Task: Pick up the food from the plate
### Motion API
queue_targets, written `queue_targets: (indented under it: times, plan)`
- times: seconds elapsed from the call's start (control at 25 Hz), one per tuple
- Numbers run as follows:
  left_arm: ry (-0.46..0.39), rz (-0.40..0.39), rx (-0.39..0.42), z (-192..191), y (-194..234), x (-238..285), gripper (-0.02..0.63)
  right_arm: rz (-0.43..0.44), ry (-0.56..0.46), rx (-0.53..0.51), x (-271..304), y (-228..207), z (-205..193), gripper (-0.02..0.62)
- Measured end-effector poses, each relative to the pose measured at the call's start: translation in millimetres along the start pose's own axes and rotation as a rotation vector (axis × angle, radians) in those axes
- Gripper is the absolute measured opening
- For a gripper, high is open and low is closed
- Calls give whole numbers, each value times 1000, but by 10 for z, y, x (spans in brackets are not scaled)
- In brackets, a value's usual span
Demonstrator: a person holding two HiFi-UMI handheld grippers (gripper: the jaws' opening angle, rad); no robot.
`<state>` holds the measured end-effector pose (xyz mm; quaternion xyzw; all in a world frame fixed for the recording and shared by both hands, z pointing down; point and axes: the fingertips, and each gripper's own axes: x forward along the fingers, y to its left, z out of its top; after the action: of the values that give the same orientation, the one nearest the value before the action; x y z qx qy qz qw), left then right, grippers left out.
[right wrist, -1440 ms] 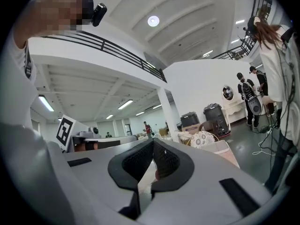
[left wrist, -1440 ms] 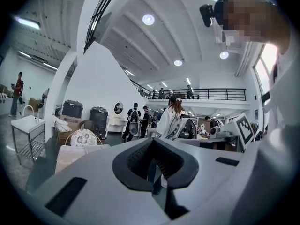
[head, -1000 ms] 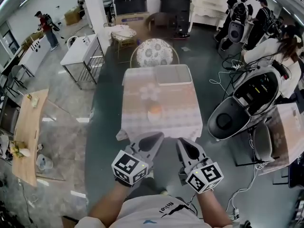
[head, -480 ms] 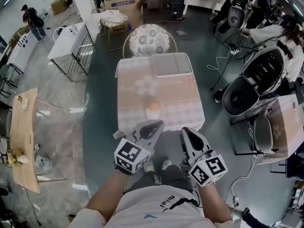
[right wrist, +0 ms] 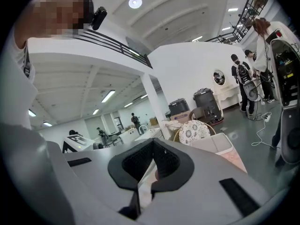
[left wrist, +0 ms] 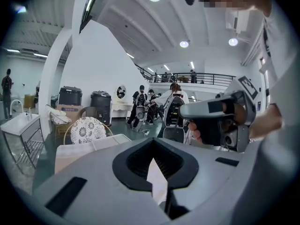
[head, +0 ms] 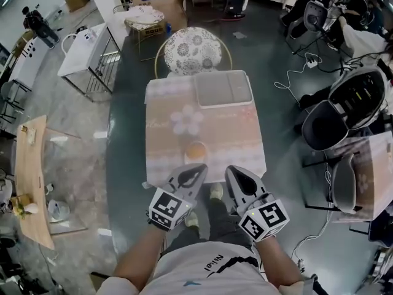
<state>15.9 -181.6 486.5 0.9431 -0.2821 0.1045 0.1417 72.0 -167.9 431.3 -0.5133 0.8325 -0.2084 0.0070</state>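
Observation:
A small table with a pink patterned cloth (head: 166, 134) stands in front of me. Near its front edge lies a plate (head: 196, 150) with a round orange piece of food on it. My left gripper (head: 195, 169) hangs just short of the table's front edge, below and slightly left of the plate, jaws shut and empty. Beside it my right gripper (head: 233, 172) sits just right of the plate's line, jaws together with nothing between them. Both point toward the table. In the left gripper view the shut jaws (left wrist: 154, 153) hide the plate; the right gripper view (right wrist: 151, 159) hides it too.
A pale rectangular tray (head: 223, 89) lies at the table's far right. A round patterned chair (head: 194, 50) stands behind the table. Grey machines (head: 344, 112) and floor cables (head: 301, 72) lie to the right, a wire-frame table (head: 92, 54) and a wooden bench (head: 31, 177) to the left.
Both grippers have moved forward together to the table's front edge and lower. The table and plate now sit closer and larger in the head view. The jaws stayed shut.

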Motion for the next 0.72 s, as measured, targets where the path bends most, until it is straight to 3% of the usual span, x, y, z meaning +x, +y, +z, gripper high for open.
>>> queue_targets:
  times: [0.28,0.52,0.64,0.72]
  plan:
    - [48,31,4,-171,401,442,6,93,53,28,504,-390,39,14]
    - [97,26,-7,-438,666,649,9,108,82,70,785,-524,-163,15]
    - [155,8,18,-724,767,726,112,83,95,97,834,-589,-330,15]
    - [192,5,48,-940,854,797,147,65,95,115,874,-640,-452,15]
